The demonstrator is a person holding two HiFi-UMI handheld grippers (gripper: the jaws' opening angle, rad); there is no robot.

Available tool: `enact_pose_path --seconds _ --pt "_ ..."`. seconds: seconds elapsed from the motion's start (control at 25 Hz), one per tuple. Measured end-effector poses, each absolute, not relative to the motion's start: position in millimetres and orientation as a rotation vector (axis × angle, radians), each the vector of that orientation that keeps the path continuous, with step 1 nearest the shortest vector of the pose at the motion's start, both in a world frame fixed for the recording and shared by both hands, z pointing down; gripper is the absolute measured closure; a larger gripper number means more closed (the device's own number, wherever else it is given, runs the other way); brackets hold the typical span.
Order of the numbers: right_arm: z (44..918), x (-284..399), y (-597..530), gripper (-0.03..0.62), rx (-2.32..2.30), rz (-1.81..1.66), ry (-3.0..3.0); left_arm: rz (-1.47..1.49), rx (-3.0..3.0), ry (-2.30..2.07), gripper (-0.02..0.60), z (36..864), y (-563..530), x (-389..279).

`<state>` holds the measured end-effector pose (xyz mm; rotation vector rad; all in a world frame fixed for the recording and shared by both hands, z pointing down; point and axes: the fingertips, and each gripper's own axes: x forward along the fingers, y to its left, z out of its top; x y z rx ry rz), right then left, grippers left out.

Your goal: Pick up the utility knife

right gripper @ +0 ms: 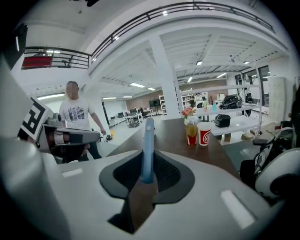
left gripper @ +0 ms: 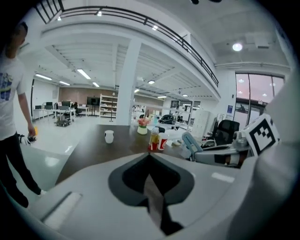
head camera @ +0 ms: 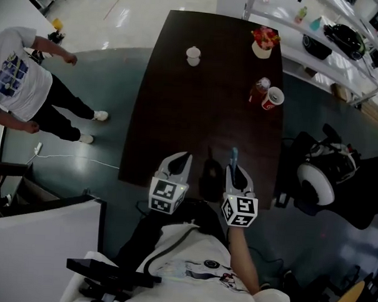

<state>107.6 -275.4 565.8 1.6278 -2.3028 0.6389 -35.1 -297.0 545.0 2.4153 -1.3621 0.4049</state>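
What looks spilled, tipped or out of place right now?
Nothing stands out: the white cup, flower pot, bottle and red cup stand upright on the table, no spill, and the right gripper holds the utility knife straight.

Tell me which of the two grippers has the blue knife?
The right gripper: the blue utility knife stands clamped between its jaws, sticking out ahead. The left gripper has nothing between its jaws.

Dark table (head camera: 197, 110) on glossy grey floor (head camera: 111, 81), white shelving (head camera: 305, 58) beside.
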Motion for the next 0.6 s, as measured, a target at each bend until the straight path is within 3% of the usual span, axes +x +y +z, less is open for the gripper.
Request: enact_pose_path --seconds 0.24,0.6 --pt "513.8 116.0 -261.0 0.523 1.661 0.512 -2.403 0.28 2.495 -1.472 0.583 492.1 -285.7 -33.8" --pt "498.0 138.0 -239.9 0.523 1.673 0.466 -2.443 0.271 2.541 -1.478 0.583 482.1 -262.7 -6.6"
